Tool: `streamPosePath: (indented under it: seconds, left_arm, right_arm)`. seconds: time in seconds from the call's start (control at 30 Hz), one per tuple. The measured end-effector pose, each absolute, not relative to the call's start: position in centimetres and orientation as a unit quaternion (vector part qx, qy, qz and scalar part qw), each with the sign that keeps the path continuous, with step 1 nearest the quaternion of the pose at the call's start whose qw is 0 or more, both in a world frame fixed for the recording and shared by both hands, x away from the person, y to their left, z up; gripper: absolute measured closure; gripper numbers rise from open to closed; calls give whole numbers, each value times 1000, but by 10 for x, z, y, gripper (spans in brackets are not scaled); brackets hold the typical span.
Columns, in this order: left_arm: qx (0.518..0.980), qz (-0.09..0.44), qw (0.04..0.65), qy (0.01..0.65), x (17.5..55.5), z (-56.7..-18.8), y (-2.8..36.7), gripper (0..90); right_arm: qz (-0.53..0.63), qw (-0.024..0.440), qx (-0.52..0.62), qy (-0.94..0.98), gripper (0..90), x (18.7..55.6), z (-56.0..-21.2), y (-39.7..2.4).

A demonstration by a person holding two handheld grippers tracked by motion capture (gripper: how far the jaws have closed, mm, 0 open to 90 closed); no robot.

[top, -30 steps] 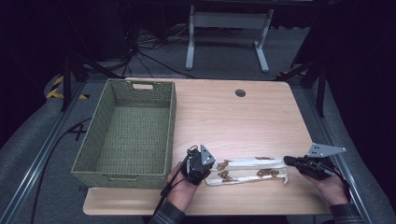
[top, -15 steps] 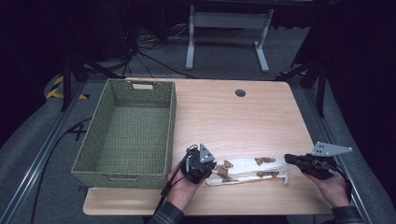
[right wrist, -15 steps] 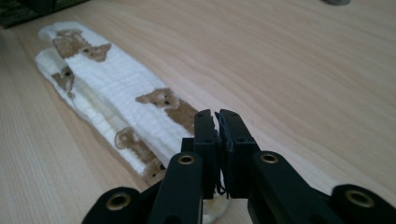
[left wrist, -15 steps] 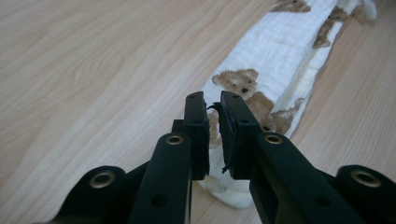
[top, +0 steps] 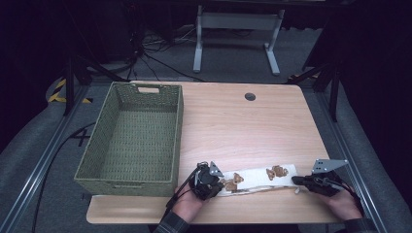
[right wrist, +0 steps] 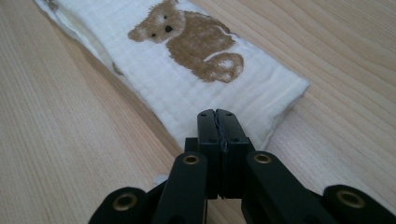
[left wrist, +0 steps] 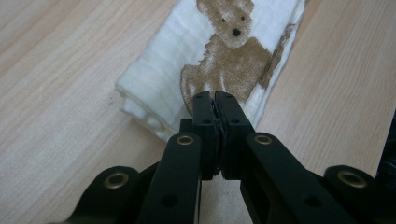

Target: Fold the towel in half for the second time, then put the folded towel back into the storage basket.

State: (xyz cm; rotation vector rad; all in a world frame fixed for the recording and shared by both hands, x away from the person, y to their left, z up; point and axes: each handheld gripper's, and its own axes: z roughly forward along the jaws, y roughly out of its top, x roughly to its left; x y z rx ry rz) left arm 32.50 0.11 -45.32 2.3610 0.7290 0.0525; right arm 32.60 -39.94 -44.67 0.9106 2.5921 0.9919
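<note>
Lying folded on one table point(top: 272, 126): one bear-print cloth point(top: 257, 176), beside one basket point(top: 131, 141). Left gripper point(top: 217, 181) and right gripper point(top: 297, 180): jaws closed at opposite cloth ends; grasp indeterminate.

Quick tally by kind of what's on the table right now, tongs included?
Woven baskets: 1, the green basket, at the table's left.
Folded cloths: 1, the white bear-print cloth, near the front edge.
Tongs: 2, the left tongs and the right tongs, one at each end of the cloth, both with jaws together.
Total: 4
</note>
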Motion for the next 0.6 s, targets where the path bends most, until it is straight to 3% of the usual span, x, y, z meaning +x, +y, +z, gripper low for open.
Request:
streamPosePath:
  seconds: [0.2,0.27,0.37,0.6]
  left_arm:
    - [912,27,315,260,321,-451,-1,890]
    - [909,25,324,260,322,-450,-2,836]
    - [905,37,336,257,323,-444,-4,825]
    - [894,49,364,258,346,-429,-12,897]
  right_arm:
    - [339,106,312,881,899,329,-448,-401]
    - [339,108,310,882,898,328,-447,-401]
    - [349,114,308,877,897,327,-443,-399]
    - [380,96,292,872,897,325,-438,-382]
